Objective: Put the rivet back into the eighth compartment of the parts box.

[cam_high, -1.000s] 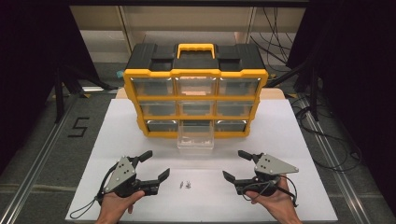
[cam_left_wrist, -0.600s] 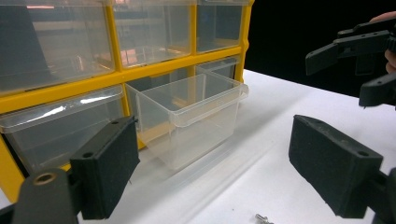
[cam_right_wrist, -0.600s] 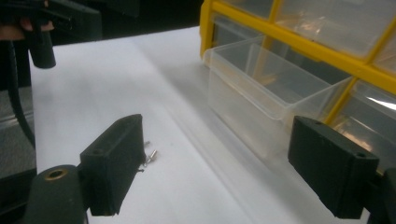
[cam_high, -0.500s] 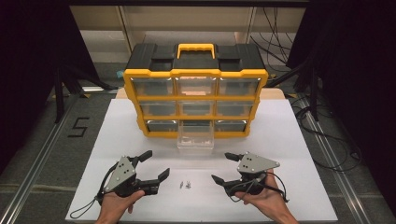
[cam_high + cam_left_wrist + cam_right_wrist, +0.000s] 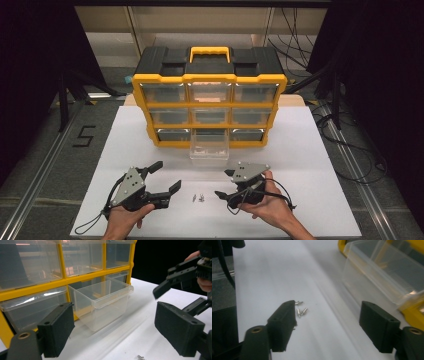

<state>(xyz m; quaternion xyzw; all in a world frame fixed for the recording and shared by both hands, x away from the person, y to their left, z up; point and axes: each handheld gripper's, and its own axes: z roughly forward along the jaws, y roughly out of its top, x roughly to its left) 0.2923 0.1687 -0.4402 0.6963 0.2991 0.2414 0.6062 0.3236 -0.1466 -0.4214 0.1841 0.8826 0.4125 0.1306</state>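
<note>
The white tabletop [image 5: 310, 165] carries a yellow and black drawer cabinet [image 5: 210, 95] at its far side. One clear drawer [image 5: 209, 147] from the bottom row, middle position, is pulled out and rests on the tabletop against the cabinet front; seen from the gripper views, nothing can be made out inside it.

A small cluster of metal screws [image 5: 198, 198] lies loose on the tabletop near the front edge, between the two tongs and well apart from the drawer.

The left tongs [image 5: 167, 177], held in the left hand [image 5: 122, 220], stand open to the left of the screws with nothing between the jaws. In the left gripper view the jaws frame the clear drawer, and one screw shows at the bottom edge.

The right tongs [image 5: 223, 184], held in the right hand [image 5: 270, 205], lie just to the right of the screws and point toward them. Their jaws have just been closing but remain apart, with nothing between them. In the right gripper view the screws [image 5: 300, 310] sit just beyond the tip of the jaw at the left of that view; whether that tip touches them cannot be told. No pad presses on any screw.
</note>
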